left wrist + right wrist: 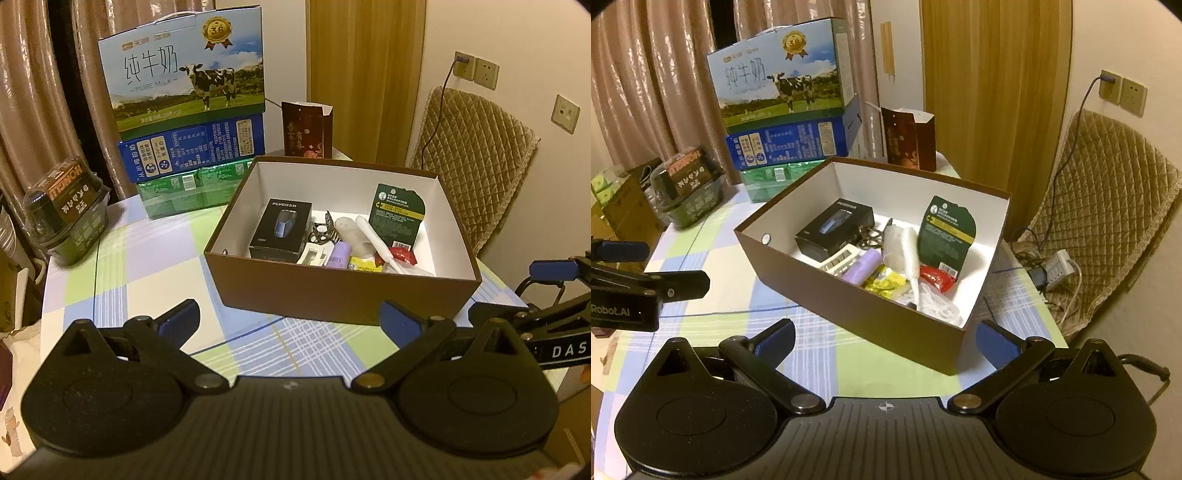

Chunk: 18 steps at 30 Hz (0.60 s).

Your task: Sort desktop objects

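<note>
your left gripper (290, 319) and right gripper (884, 341) both gape wide and empty at frame bottom; the centre box (343, 291) already collects the clutter, so sorting looks done.

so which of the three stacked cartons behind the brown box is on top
The milk carton with the cow tops the stack; the blue carton sits under it, the green one at the bottom.

1. Home room: curtains (44, 74) upper left, wooden door (365, 74) top centre.
2. Checked tablecloth (147, 266) mid-frame, stacked milk cartons (184, 62) behind.
3. Quilted chair cover (476, 166), wall sockets (476, 70) right.
</note>
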{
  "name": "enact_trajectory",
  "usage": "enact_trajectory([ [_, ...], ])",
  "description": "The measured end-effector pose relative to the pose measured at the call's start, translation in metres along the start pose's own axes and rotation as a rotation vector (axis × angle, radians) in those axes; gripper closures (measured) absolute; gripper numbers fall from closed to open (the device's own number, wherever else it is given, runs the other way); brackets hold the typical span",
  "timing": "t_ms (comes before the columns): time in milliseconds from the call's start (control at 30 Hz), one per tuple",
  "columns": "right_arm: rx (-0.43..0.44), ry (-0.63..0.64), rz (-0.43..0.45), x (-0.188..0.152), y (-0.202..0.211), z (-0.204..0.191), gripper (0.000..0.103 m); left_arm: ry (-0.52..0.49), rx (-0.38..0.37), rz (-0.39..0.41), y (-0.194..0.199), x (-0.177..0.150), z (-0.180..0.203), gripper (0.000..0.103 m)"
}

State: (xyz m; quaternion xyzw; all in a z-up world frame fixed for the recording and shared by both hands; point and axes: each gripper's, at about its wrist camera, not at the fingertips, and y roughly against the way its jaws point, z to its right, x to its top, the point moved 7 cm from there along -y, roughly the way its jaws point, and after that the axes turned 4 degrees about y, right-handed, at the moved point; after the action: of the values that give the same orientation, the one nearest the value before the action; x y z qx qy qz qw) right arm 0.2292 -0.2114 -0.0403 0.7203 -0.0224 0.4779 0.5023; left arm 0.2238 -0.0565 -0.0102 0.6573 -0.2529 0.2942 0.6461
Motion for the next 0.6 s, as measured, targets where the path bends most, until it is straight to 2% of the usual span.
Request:
enact_trajectory([
  [600, 0.019, -0.005, -0.01, -0.014, 0.011, -0.011, 0.002, -0.018, 0.016, -0.02, 0.013, -0.019, 0.009, 0.001],
])
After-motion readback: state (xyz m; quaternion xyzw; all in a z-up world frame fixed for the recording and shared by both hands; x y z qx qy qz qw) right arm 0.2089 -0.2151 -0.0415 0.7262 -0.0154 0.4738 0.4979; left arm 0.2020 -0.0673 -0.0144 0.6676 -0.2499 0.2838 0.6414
